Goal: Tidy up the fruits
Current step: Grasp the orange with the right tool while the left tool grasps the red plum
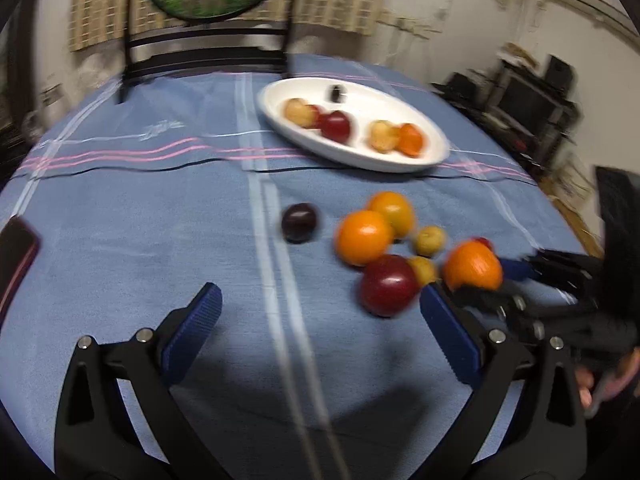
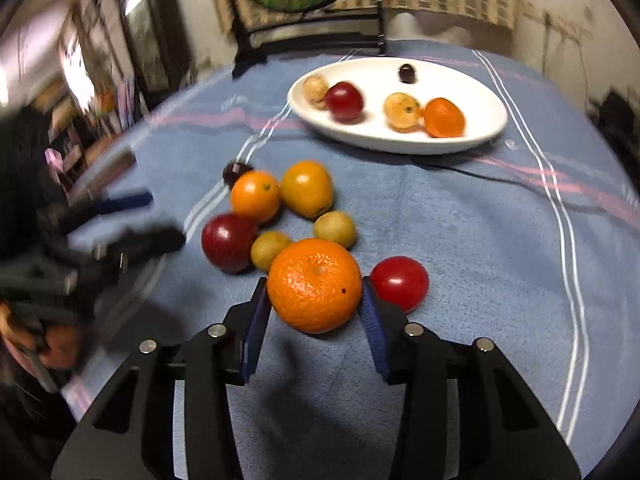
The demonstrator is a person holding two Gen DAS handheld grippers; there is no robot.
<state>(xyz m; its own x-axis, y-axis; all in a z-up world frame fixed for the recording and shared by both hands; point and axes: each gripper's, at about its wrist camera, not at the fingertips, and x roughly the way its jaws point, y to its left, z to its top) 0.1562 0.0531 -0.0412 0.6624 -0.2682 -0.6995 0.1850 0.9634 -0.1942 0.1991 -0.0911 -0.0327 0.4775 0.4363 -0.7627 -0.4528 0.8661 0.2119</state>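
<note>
Blue checked cloth (image 2: pixel 460 240) covers the bench, and a white plate (image 2: pixel 486 100) sits at its far side in front of a dark chair (image 1: pixel 204 56). On the plate lie a red plum (image 2: pixel 344 101), two pale fruits, an orange piece and a small dark one. Nearer than the plate is a loose cluster of fruits. The right claw (image 2: pixel 316 308) is clenched on a large mandarin (image 2: pixel 315 285) at the near edge of this cluster, just beside a red tomato (image 2: pixel 400 282). The left claw (image 1: pixel 320 332) is released and holds nothing, low over the cloth, near a red apple (image 1: pixel 388 284).
</note>
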